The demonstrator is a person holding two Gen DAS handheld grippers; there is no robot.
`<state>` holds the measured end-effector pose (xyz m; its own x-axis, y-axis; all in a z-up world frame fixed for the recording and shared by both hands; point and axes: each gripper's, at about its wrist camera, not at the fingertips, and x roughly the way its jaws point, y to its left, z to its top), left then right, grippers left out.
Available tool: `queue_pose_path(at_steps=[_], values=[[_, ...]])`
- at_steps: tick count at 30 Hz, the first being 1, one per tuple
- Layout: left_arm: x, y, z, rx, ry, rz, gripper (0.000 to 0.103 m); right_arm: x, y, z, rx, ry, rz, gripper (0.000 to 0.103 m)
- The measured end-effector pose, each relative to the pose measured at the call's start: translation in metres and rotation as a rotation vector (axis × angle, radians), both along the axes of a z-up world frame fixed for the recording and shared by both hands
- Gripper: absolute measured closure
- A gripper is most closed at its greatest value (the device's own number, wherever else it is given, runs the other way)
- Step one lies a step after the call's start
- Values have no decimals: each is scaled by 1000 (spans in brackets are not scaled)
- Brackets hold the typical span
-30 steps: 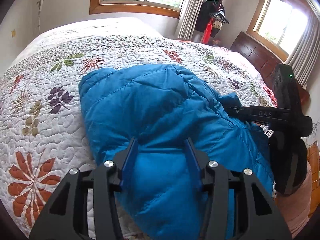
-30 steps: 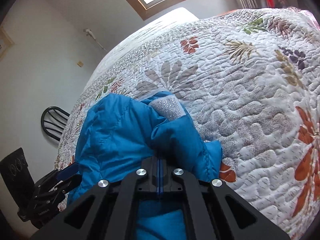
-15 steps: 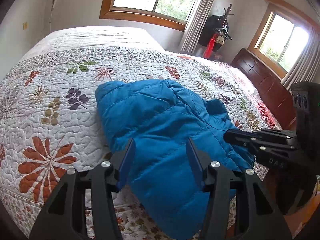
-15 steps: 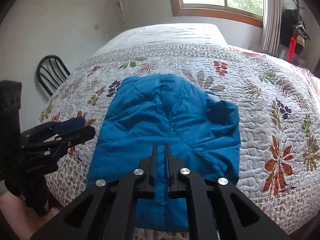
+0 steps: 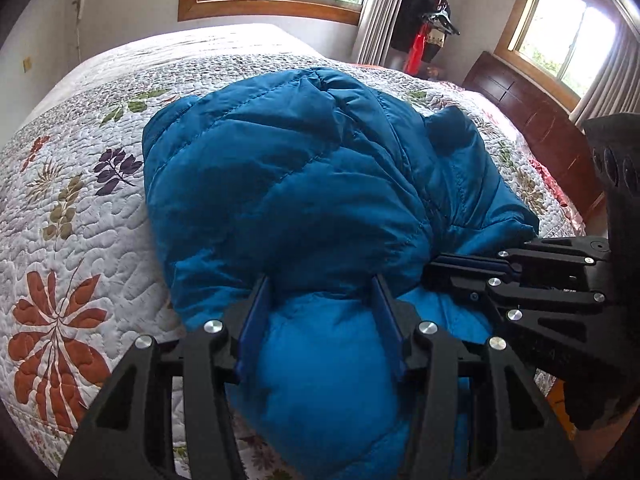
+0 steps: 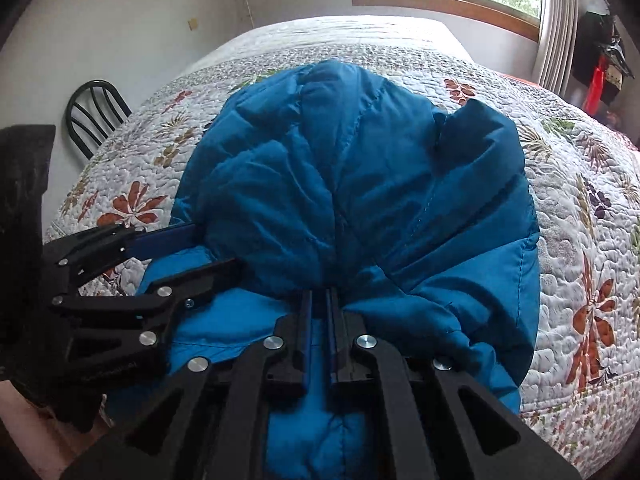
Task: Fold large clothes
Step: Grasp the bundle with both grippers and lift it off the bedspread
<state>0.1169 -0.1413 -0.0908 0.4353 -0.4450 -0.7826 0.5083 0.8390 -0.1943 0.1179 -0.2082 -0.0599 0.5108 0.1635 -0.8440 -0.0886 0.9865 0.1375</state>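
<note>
Left claw [image 5: 322,308] stands spread, its fingers straddling a fold of one blue puffer jacket [image 5: 304,184]. Right claw [image 6: 319,320] is pressed together, pinching the jacket's near edge. Jacket lies bunched on the bed's floral quilt [image 5: 68,216]. One chair [image 6: 94,114] stands beside the bed.

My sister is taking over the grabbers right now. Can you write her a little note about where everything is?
Left gripper: jaws apart, pushed into the near end of the blue puffy jacket, fabric bulging between the fingers; not clamped.
Right gripper: jaws nearly together, pinching a fold of the jacket.
Jacket: bunched in a mound on the floral quilt, near end hanging over the bed edge.
Done: jacket gathered into a rough bundle.
Left: probably close the left grip, fold the near end up and flatten it; it looks lumpy, not neat yet.
</note>
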Motion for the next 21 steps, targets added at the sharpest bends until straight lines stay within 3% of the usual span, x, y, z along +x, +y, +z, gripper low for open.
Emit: queue_pose_path(at_steps=[10, 14, 15, 16, 17, 19, 21], values=[[2, 2, -5, 0, -1, -7, 54, -5, 0, -4, -12, -47, -37, 99], [1, 17, 11, -32, 6, -21, 54, -14, -12, 22, 55, -61, -50, 95], [0, 24, 17, -36, 1, -10, 47, -20, -15, 33, 66, -93, -55, 83], [0, 34, 22, -45, -10, 12, 39, -26, -20, 45, 63, -130, -71, 54], [0, 44, 27, -61, -19, 31, 36, -32, -26, 55, 52, -162, -90, 43], [6, 61, 30, -82, -2, 57, 29, -38, -41, 68, 50, -180, -123, 37], [16, 74, 25, -121, 66, 67, 28, -37, -58, 69, 66, -162, -165, 34]])
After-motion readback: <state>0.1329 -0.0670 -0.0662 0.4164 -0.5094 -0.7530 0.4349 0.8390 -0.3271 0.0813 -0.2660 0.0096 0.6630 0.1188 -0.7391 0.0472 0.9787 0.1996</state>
